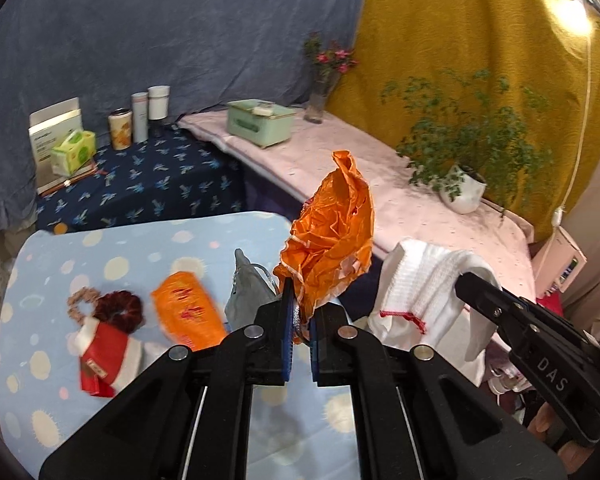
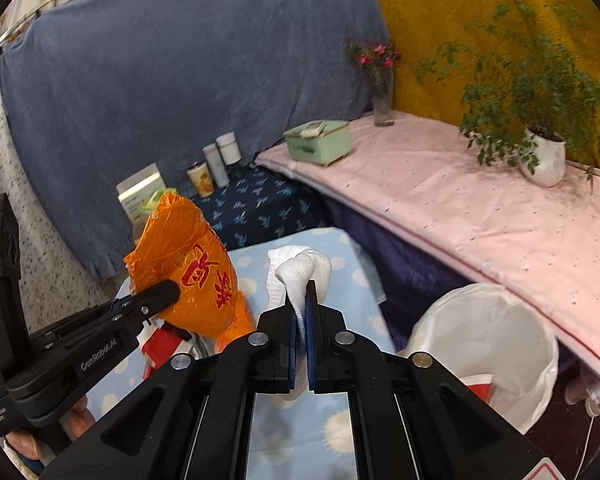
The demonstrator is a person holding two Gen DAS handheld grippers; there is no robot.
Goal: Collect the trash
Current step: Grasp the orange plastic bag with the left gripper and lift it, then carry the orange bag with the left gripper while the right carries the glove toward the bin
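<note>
The worktop (image 1: 140,248) carries an orange packet (image 1: 188,312), a red-and-white wrapper (image 1: 104,360), two scrunchies (image 1: 108,308) and a grey pouch (image 1: 246,292) near its far edge.

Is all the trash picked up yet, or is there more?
Not yet. Something red and white already sits in the white-lined bin. The left tool holds a crumpled orange plastic wrapper; the right tool holds a white waffle-textured cloth. Another orange packet and a red-and-white packet remain on the dotted blue table.
</note>
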